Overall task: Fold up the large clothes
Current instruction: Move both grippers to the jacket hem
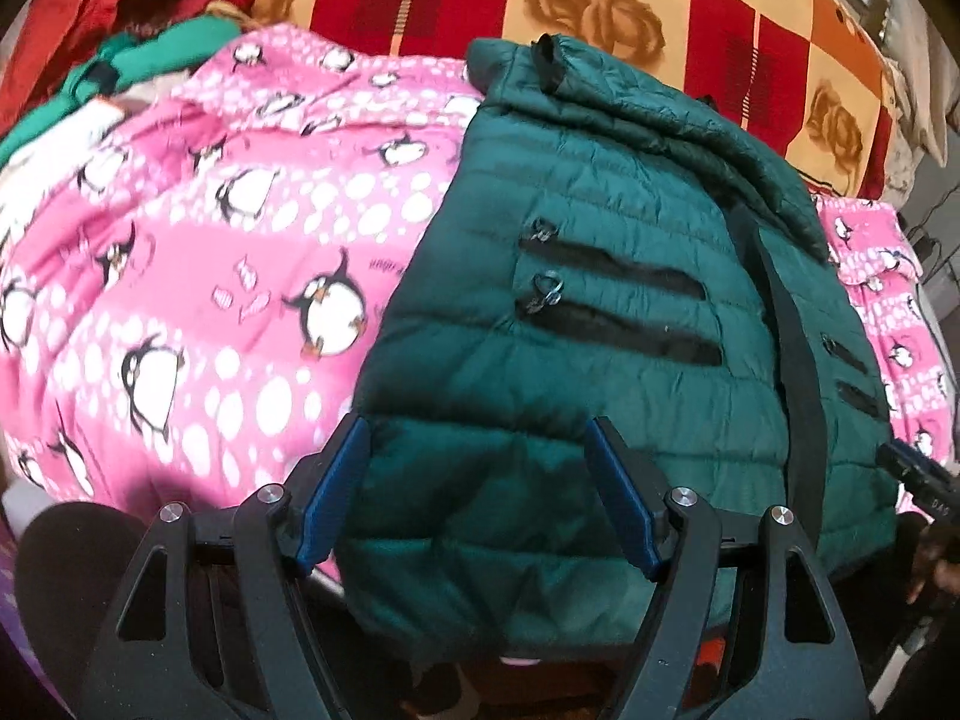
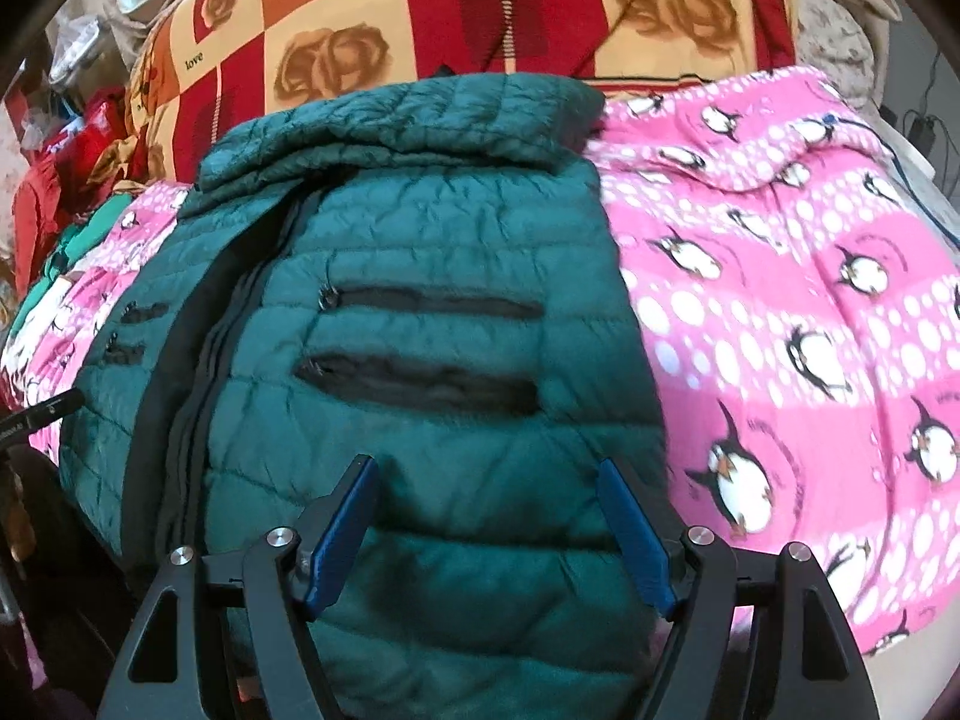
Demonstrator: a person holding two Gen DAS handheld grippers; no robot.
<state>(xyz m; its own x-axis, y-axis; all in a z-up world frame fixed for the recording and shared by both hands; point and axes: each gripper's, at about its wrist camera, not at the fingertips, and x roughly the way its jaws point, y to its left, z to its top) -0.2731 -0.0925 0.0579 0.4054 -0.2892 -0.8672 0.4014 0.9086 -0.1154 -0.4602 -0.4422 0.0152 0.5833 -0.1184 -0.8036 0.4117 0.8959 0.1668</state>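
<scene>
The green jacket (image 1: 600,312) lies flat on the pink blanket (image 1: 198,276). Both the left gripper (image 1: 477,498) and the right gripper (image 2: 489,534) are wide apart, probably just above the hem. Grab each bottom corner, then lift together.

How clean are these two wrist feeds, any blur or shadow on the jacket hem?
Left wrist: green jacket fairly sharp, penguin blanket smeared at left, dark shadow on the hem between the left claw fingers. Right wrist: pocket zips slightly blurred, shadow ahead of the right claw. Both bulge at the edges.
</scene>
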